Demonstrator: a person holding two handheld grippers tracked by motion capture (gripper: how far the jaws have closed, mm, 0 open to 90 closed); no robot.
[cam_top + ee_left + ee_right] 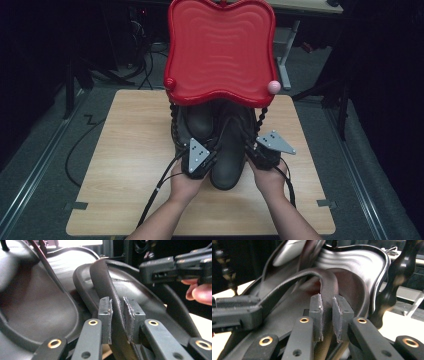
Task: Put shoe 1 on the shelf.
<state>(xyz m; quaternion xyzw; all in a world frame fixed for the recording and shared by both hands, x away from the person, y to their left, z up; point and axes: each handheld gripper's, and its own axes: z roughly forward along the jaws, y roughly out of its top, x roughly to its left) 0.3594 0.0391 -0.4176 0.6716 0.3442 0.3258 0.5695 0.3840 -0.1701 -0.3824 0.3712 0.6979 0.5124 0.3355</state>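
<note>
**Two grippers spread the collar of a dark boot**

Two hand-held grippers work on one dark brown leather boot (pixel 227 150), which stands at the centre of the high view on a pale wooden table (pixel 125 165), just below a glossy red wavy-edged tray (pixel 220 50) raised on beaded black legs. A second boot (pixel 192 125) stands touching it at its left.

The left gripper (pixel 210 156) is clamped on the boot's leather collar edge (pixel 117 315); in the left gripper view the strip of leather runs between the closed pads. The right gripper (pixel 250 152) likewise pinches the opposite collar edge (pixel 327 305), seen at centre frame in its own view.

The step in hand looks like pulling the boot's mouth open. To do it well, both grips should stay deep on the leather rather than at the pad tips, and the pull should be even and outward, low enough that the boot does not tip or lift into the tray above.
</note>
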